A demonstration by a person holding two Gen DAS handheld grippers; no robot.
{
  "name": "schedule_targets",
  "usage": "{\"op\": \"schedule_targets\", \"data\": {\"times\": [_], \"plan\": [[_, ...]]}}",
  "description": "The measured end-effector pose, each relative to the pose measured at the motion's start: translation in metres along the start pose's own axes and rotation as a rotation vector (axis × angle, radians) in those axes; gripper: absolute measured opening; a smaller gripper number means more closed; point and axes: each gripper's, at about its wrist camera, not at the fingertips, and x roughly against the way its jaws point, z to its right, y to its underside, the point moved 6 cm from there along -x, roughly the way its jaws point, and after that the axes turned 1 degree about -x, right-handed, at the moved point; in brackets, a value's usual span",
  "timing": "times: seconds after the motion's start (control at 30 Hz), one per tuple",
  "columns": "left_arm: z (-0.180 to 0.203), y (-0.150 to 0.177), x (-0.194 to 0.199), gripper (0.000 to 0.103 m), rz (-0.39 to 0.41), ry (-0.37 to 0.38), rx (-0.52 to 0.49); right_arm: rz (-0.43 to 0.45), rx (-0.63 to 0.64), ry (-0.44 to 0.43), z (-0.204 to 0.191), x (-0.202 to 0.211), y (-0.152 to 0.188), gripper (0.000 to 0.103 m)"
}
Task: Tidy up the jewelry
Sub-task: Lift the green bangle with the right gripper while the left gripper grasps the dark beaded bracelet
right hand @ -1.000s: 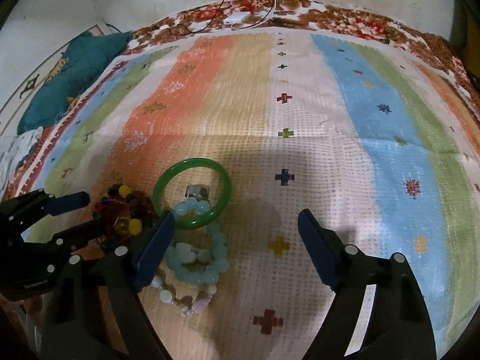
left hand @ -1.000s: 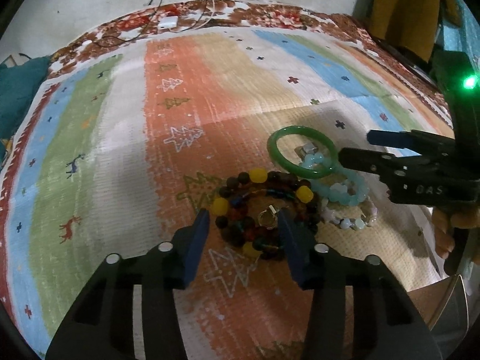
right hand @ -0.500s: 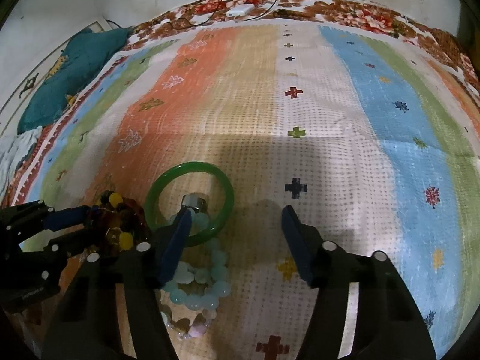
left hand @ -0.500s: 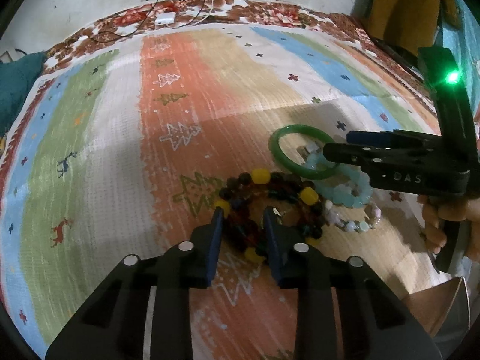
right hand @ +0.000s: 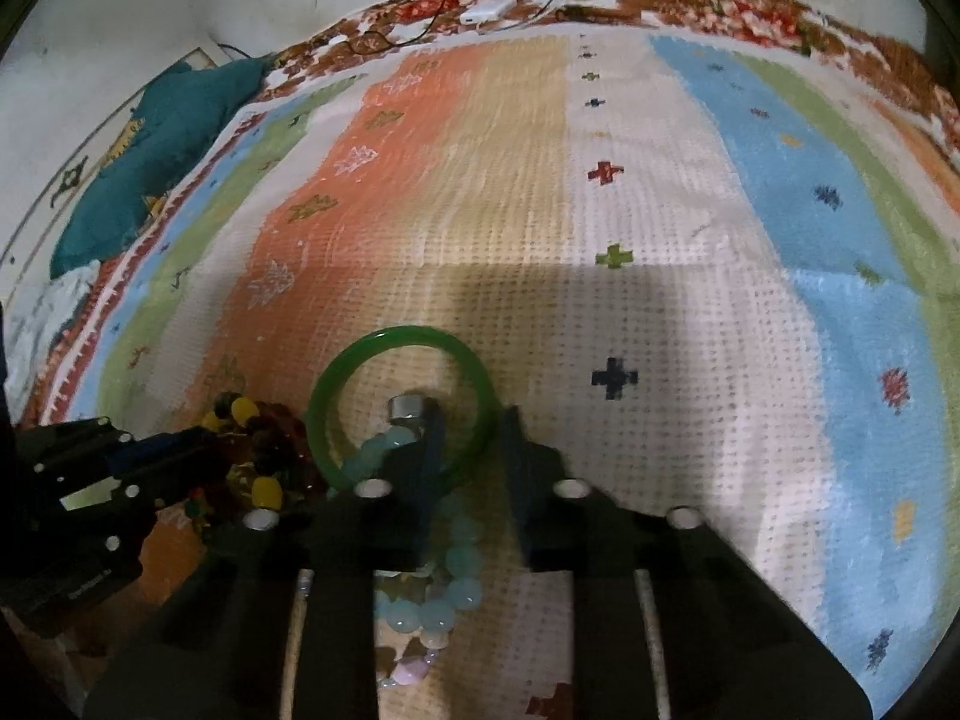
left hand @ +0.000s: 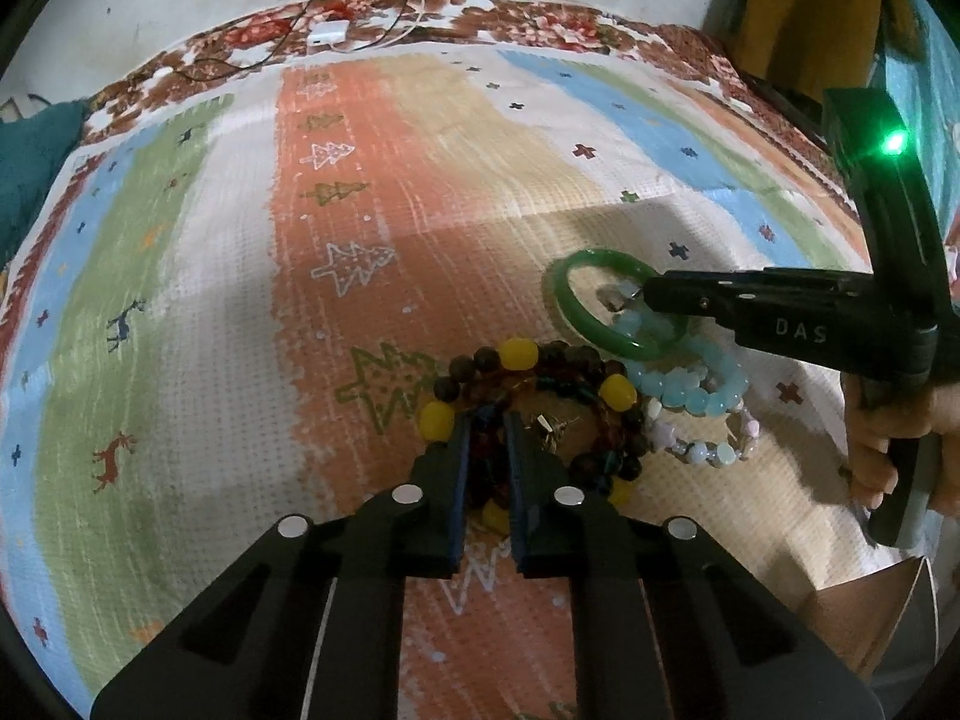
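A dark bead bracelet (left hand: pixel 600 360) with yellow beads lies coiled on the striped rug (left hand: pixel 372 228). My left gripper (left hand: pixel 487 426) has its near side between the pads, jaws closing tight on it. Just right of it lies a green bangle (right hand: pixel 384 339) with a small silver ring (right hand: pixel 408 407) inside. My right gripper (right hand: pixel 473 420) straddles the bangle's near rim, jaws closing on it; the left wrist view shows that gripper (left hand: pixel 648 294) pinched at the rim. Pale blue bead bracelets (right hand: pixel 456 594) lie under the right gripper. The left gripper (right hand: pixel 198 441) shows at far left.
A pale pink and white bracelet (left hand: pixel 702 450) lies beside the blue ones. A person's hand (left hand: pixel 888 438) holds the right gripper. A cardboard corner (left hand: pixel 870 612) sits at lower right. A teal cushion (right hand: pixel 150 162) and a white charger with cables (left hand: pixel 329 33) lie at the rug's far edge.
Both grippers' jaws went from wide apart to nearly together. The left closed on the dark bead bracelet. The right edged forward and closed around the green bangle's rim.
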Motion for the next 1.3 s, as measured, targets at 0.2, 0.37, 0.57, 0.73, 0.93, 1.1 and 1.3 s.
{"op": "schedule_targets", "data": {"times": [0.2, 0.37, 0.57, 0.73, 0.93, 1.1, 1.3], "plan": [[0.002, 0.0, 0.001, 0.009, 0.0, -0.028, -0.026, 0.002, 0.005, 0.011, 0.0, 0.003, 0.001, 0.009], [-0.002, -0.004, 0.01, 0.009, 0.021, -0.041, -0.012, 0.004, 0.013, 0.026, 0.0, 0.008, 0.0, 0.009], [-0.006, -0.01, 0.023, 0.009, 0.05, -0.045, 0.004, 0.026, 0.027, 0.034, -0.003, 0.017, -0.002, 0.009], [-0.005, -0.016, 0.035, 0.009, 0.078, -0.04, 0.01, 0.046, 0.049, 0.046, -0.007, 0.028, -0.003, 0.009], [-0.001, -0.022, 0.052, 0.009, 0.116, -0.036, 0.011, 0.067, 0.059, 0.052, -0.01, 0.04, -0.002, 0.009], [0.001, -0.027, 0.064, 0.009, 0.142, -0.034, 0.014, 0.093, 0.071, 0.055, -0.015, 0.055, 0.0, 0.009], [0.003, -0.029, 0.077, 0.009, 0.168, -0.035, 0.02, 0.105, 0.067, 0.055, -0.018, 0.069, 0.005, 0.009]]}}
